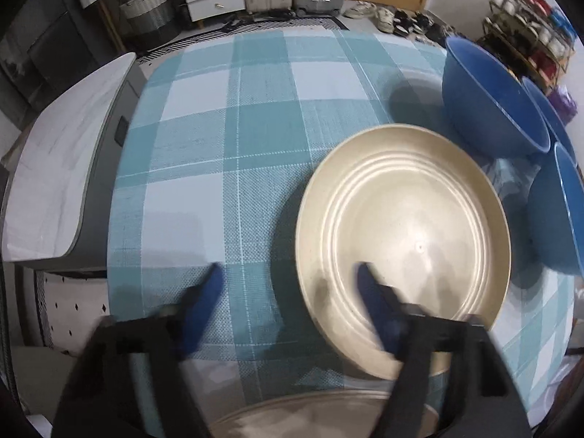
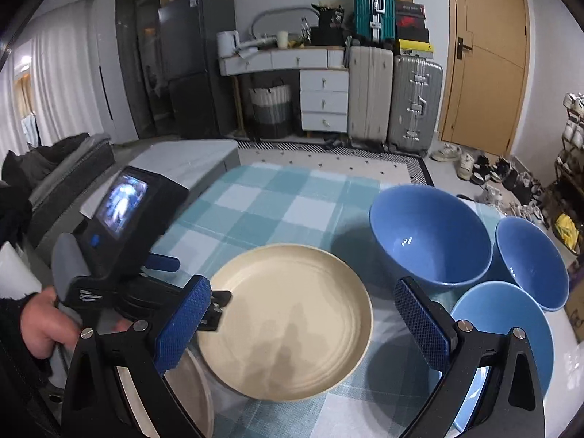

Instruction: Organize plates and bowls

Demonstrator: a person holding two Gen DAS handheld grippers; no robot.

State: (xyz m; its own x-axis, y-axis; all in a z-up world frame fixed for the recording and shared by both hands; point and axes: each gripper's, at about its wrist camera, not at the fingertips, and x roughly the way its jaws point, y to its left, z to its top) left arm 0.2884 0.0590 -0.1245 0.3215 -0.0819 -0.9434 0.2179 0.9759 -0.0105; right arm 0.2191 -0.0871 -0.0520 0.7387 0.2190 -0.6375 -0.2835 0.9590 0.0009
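My left hand-held gripper (image 1: pixel 288 277) hangs released over the cream plate (image 1: pixel 401 248) on the checked counter (image 1: pixel 219 127); a second plate's rim (image 2: pixel 197 394) shows nearer me. My right hand-held gripper (image 2: pixel 303 325) is released too. Three blue bowls (image 2: pixel 430 233) sit unstacked on the right, so I judge sorting barely begun.

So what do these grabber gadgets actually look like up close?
Each gripper has black angular arms ending in two flat blue fingers with a knobbly, dotted grip surface and silver rivets at the joints. The left gripper has a black body with a small lit screen, a blue button and a grey handle, in a bare hand with a dark sleeve.
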